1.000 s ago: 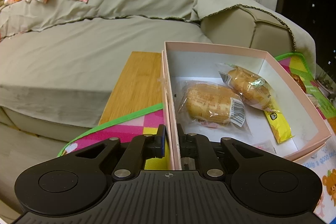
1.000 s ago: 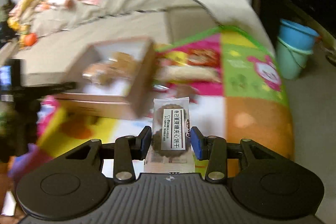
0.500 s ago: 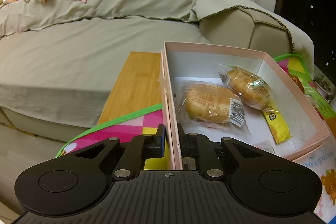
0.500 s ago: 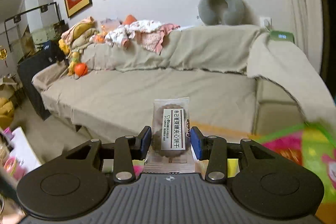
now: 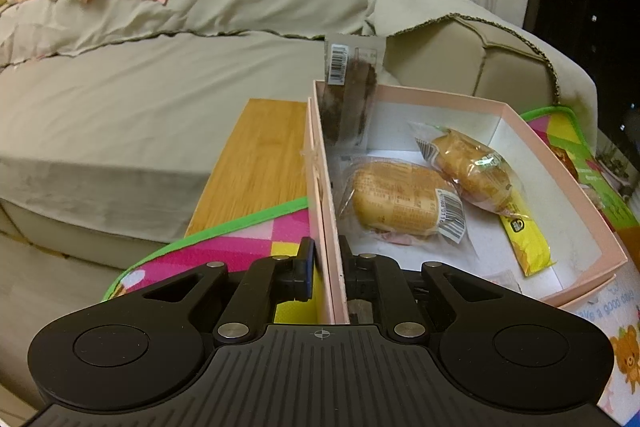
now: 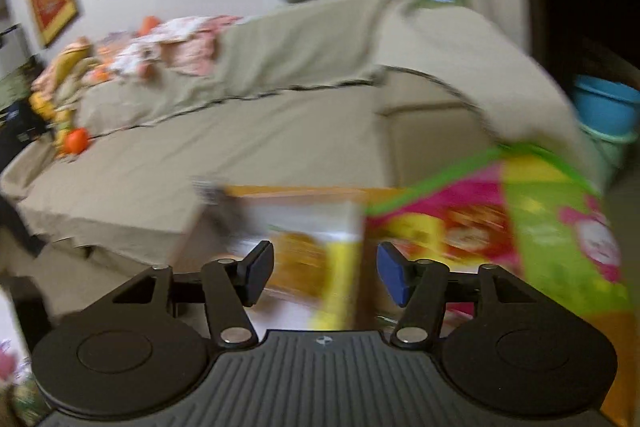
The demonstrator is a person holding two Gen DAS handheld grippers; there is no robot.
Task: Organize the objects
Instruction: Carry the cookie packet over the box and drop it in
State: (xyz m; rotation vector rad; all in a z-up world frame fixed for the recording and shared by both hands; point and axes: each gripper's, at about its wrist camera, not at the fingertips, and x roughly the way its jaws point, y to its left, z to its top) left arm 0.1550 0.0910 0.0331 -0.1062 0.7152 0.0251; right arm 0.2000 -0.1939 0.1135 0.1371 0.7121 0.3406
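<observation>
Brown cookie packet (image 5: 350,95) sharp above pink box (image 5: 516,125) only in left view, left gripper (image 5: 327,269) pinching box wall, right gripper (image 6: 325,273) just spread, empty.

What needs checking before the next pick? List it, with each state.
1. Left gripper shut on the pink box wall: ok.
2. Right gripper empty, jaws just been opening, nothing between them: ok.
3. Cookie packet settled in the box: not ok; it stands blurred at the far corner, top above the rim.
4. Free floor beside the bread packs: ok.
5. Next item located: cannot tell; right wrist view is blurred.
</observation>
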